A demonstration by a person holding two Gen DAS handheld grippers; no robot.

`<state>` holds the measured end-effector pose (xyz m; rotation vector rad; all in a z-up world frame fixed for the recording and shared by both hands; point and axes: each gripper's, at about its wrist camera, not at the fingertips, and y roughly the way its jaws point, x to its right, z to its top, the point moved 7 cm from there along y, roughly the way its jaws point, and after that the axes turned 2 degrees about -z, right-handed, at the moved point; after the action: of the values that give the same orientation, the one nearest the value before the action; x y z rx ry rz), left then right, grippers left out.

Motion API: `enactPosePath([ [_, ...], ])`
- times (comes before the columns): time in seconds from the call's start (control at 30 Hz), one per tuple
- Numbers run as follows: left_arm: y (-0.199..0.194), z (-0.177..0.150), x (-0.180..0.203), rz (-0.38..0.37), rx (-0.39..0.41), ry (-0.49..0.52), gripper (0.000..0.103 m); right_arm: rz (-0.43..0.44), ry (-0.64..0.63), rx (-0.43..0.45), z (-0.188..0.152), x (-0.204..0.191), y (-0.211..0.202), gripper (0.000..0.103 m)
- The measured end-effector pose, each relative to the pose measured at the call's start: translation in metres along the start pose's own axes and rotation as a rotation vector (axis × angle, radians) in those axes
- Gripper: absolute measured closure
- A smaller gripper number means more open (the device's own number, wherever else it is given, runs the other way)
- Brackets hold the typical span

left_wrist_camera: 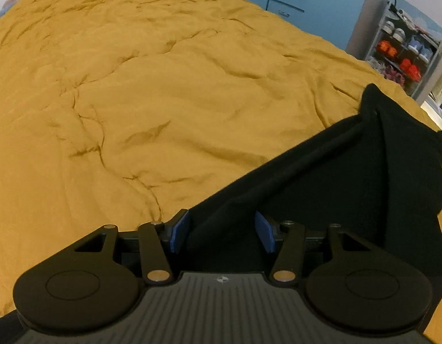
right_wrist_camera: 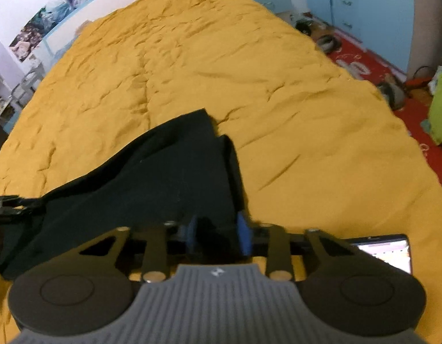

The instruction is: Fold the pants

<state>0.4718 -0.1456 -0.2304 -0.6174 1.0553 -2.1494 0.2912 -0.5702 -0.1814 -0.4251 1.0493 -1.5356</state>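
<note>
Blue pads (left_wrist_camera: 180,230) of my left gripper (left_wrist_camera: 222,230) stand well apart with the black soft-fabric pants (left_wrist_camera: 350,177) running in between them, so whether they actually bite the cloth I cannot tell. My right gripper (right_wrist_camera: 218,233) has its blue pads closer together with black fabric bunched between them, apparently pinching an edge. The pants hang raised between the two tools, their far end trailing onto the rumpled mustard-yellow bed cover (left_wrist_camera: 163,86). My worry is slippage: if the left side is loose, the cloth could slide out as I carry the fold over, leaving layers skewed. A dark phone with a lit screen (right_wrist_camera: 387,250) lies just beside my right gripper and could get swept or buried.
</note>
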Motion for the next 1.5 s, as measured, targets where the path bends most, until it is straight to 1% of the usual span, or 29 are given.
enactPosePath([
  [0.1,-0.002,0.004,-0.003,0.001,0.019,-0.03,0.041,0.079,0.014,0.031,0.001,0.004,-0.018,0.102],
  [0.23,-0.003,0.01,-0.015,0.034,0.049,-0.084,0.04,0.127,0.049,0.095,-0.002,0.017,-0.051,0.103],
  [0.27,-0.002,0.01,-0.019,0.042,0.047,-0.105,0.038,0.125,0.054,0.093,-0.005,0.02,-0.053,0.103],
  [0.33,0.005,0.009,-0.026,0.07,0.022,-0.13,0.034,0.073,0.029,0.03,-0.016,0.026,-0.043,0.103],
  [0.4,0.015,0.008,-0.032,0.128,-0.013,-0.134,0.034,-0.039,-0.049,-0.056,-0.029,0.027,-0.026,0.103],
  [0.43,0.018,0.007,-0.036,0.149,-0.019,-0.153,0.034,-0.074,-0.068,-0.065,-0.03,0.026,-0.023,0.103],
  [0.47,0.019,0.008,-0.04,0.153,-0.013,-0.185,0.033,-0.078,-0.056,-0.054,-0.028,0.025,-0.025,0.103],
  [0.53,0.019,0.011,-0.05,0.182,0.009,-0.253,0.033,-0.087,-0.053,0.016,-0.018,0.014,-0.035,0.103],
  [0.6,0.018,0.015,-0.056,0.221,0.022,-0.292,0.034,-0.09,-0.126,0.087,-0.007,-0.011,-0.045,0.103],
  [0.63,0.016,0.017,-0.055,0.221,0.032,-0.295,0.034,-0.078,-0.176,0.11,-0.002,-0.031,-0.046,0.102],
  [0.67,0.013,0.02,-0.052,0.213,0.048,-0.29,0.034,-0.049,-0.211,0.112,0.001,-0.05,-0.043,0.099],
  [0.73,0.005,0.025,-0.04,0.177,0.086,-0.276,0.034,0.04,-0.307,0.078,-0.001,-0.103,-0.027,0.09],
  [0.77,0.0,0.028,-0.031,0.143,0.105,-0.266,0.034,0.069,-0.368,0.055,-0.005,-0.129,-0.018,0.081],
  [0.8,-0.003,0.028,-0.023,0.11,0.116,-0.255,0.033,0.08,-0.426,0.034,-0.01,-0.151,-0.009,0.077],
  [0.83,-0.006,0.028,-0.013,0.071,0.117,-0.236,0.033,0.083,-0.501,0.012,-0.018,-0.176,0.0,0.076],
  [0.87,-0.008,0.027,-0.002,0.033,0.1,-0.207,0.033,0.084,-0.566,0.002,-0.026,-0.195,0.007,0.072],
  [0.9,-0.01,0.025,0.008,0.006,0.085,-0.175,0.034,0.084,-0.629,-0.007,-0.034,-0.213,0.012,0.065],
  [0.93,-0.013,0.021,0.017,-0.012,0.076,-0.132,0.033,0.089,-0.69,-0.012,-0.044,-0.228,0.016,0.062],
  [1.0,-0.015,0.014,0.028,-0.025,0.055,-0.073,0.033,0.111,-0.74,-0.038,-0.057,-0.244,0.023,0.06],
  [1.03,-0.013,0.011,0.031,-0.029,0.044,-0.05,0.033,0.113,-0.755,-0.04,-0.063,-0.248,0.027,0.062],
  [1.07,-0.012,0.008,0.033,-0.023,0.033,-0.035,0.033,0.095,-0.777,-0.032,-0.068,-0.252,0.031,0.071],
  [1.1,-0.008,0.004,0.032,-0.008,0.023,-0.032,0.033,0.061,-0.807,-0.037,-0.072,-0.254,0.038,0.098],
  [1.13,-0.005,0.0,0.028,0.01,0.01,-0.045,0.033,0.053,-0.831,-0.053,-0.077,-0.255,0.043,0.103],
  [1.23,0.002,-0.003,0.014,0.012,-0.003,-0.123,0.033,0.081,-0.845,-0.054,-0.083,-0.254,0.029,0.103],
  [1.3,0.002,-0.003,0.008,0.006,0.007,-0.156,0.033,0.093,-0.825,-0.047,-0.083,-0.236,0.006,0.103],
  [1.37,0.004,-0.002,0.002,0.009,0.013,-0.172,0.033,0.105,-0.788,-0.061,-0.083,-0.219,-0.003,0.103],
  [1.43,0.009,-0.001,-0.002,0.021,0.012,-0.187,0.033,0.094,-0.772,-0.107,-0.093,-0.207,0.003,0.103],
  [1.47,0.011,-0.001,-0.003,0.025,0.011,-0.196,0.033,0.072,-0.793,-0.137,-0.103,-0.201,0.011,0.103],
  [1.5,0.011,-0.001,-0.004,0.027,0.014,-0.201,0.033,0.076,-0.815,-0.177,-0.116,-0.2,0.009,0.103],
])
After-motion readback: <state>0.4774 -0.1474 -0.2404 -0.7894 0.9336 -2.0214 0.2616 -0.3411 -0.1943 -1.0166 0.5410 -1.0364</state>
